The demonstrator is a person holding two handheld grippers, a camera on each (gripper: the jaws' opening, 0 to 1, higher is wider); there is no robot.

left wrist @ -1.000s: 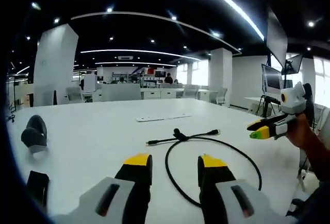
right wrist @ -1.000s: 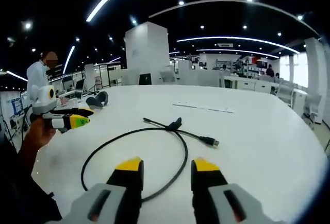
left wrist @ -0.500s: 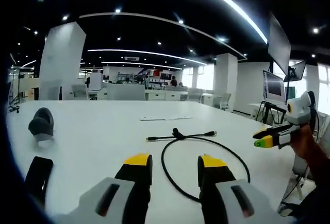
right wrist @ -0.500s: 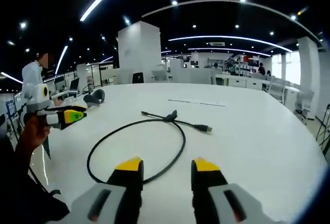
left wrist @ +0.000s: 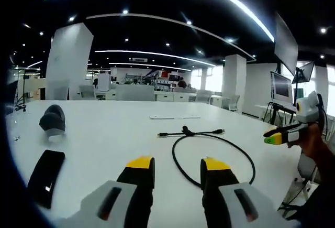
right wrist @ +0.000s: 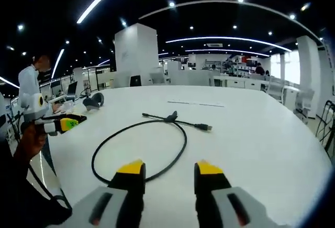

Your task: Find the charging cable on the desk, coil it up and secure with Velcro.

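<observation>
Since a second ago both of my cameras have pulled back a little; the cable itself has not moved. I see the charging cable (left wrist: 209, 149) lying on the white table (left wrist: 104, 133) as one loose loop, its two ends crossing at a small dark Velcro strap (right wrist: 170, 117) on the far side. My left claw (left wrist: 178, 167) and my right claw (right wrist: 170, 170) are both released and carry nothing, hovering above the near arc of the loop. A black phone (left wrist: 46, 175) and a grey round object (left wrist: 52, 120) lie to the left, well apart from the cable.

The risk, I think, is that a claw pinches only one strand and drags the whole loop flat, or that the thin cable slips away on the smooth table. I cannot read any writing or brand here.
</observation>
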